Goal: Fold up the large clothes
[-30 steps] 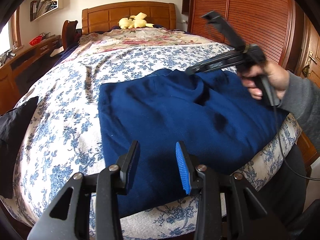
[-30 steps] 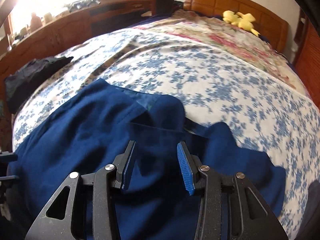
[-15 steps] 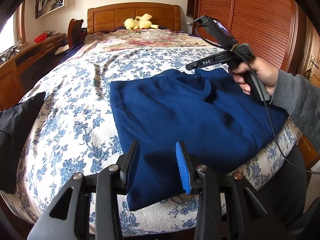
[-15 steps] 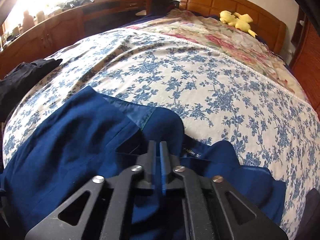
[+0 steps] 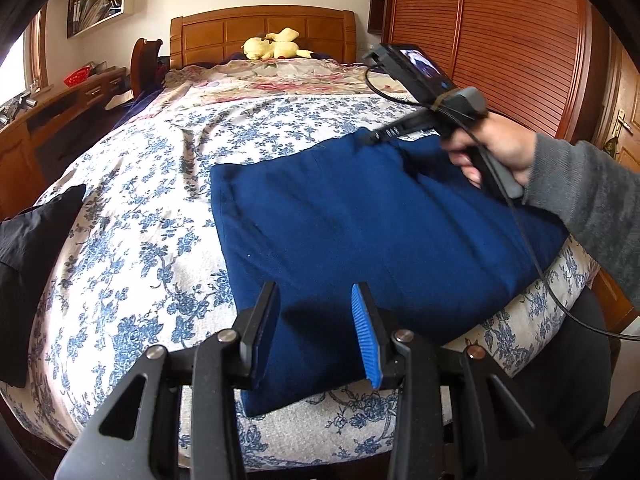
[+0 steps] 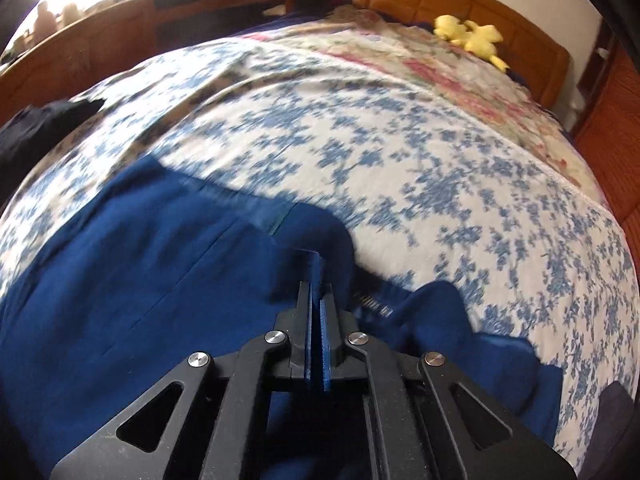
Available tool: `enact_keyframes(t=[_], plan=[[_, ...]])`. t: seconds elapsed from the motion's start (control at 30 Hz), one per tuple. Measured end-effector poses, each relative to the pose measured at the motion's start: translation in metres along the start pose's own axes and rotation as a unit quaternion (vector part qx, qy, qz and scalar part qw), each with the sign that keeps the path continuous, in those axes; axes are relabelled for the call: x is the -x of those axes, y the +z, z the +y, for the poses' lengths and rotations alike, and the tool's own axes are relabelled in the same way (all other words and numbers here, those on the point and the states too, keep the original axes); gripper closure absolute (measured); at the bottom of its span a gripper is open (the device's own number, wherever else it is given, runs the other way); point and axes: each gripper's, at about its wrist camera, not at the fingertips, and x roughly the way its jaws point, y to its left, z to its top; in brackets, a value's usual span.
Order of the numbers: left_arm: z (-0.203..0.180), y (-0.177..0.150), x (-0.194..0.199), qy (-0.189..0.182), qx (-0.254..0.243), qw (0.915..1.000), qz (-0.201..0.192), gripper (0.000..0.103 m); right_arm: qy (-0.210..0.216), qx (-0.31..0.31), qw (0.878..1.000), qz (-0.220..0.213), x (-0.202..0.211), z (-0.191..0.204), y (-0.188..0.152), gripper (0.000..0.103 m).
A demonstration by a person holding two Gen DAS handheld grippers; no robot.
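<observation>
While the left gripper (image 5: pixel 316 332) gapes, the right gripper (image 6: pixel 319 304) pinches the navy garment (image 5: pixel 360 220) on the floral bedspread (image 5: pixel 132 260).

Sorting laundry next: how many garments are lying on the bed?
2. A blue garment lies at the near edge, pinched by the right gripper; a black one lies at the bed's left edge. Others may be out of view.

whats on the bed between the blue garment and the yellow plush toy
Only bedding: the blue-flowered bedspread, then a pink floral cover toward the yellow plush toy. Nothing else beyond the blue garment, per both views.
</observation>
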Motion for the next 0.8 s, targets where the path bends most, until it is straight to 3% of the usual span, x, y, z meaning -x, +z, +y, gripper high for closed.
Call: enact_keyframes(t=[0.13,0.17,0.23,0.3,0.43,0.57,0.8], plan=[[0.000,0.002,0.000,-0.001,0.003,1.0000,-0.001,0.068,-0.007,-0.018,1.000,-0.005,-0.003,-0.010,0.008,0.101],[-0.001,0.002,0.001,-0.001,0.003,1.0000,-0.001,0.068,-0.006,-0.019,1.000,-0.010,0.000,-0.011,0.009,0.096],[-0.002,0.003,0.000,-0.001,0.001,1.0000,-0.002,0.068,-0.021,-0.028,0.999,-0.020,0.010,-0.016,0.008,0.063],[-0.004,0.004,0.001,0.000,0.000,1.0000,-0.003,0.068,-0.015,-0.043,0.998,-0.035,0.027,-0.024,0.002,0.047],[-0.009,0.007,0.001,-0.002,-0.002,1.0000,-0.005,0.068,-0.002,-0.045,0.998,-0.040,0.068,-0.034,-0.033,0.047],[-0.018,0.008,-0.002,-0.008,-0.008,0.9999,-0.004,0.068,0.010,-0.033,0.999,-0.039,0.110,-0.041,-0.094,0.047],[-0.035,0.014,-0.013,-0.018,-0.019,0.9996,0.000,0.068,-0.028,-0.061,0.997,-0.035,0.164,-0.058,-0.180,0.047]])
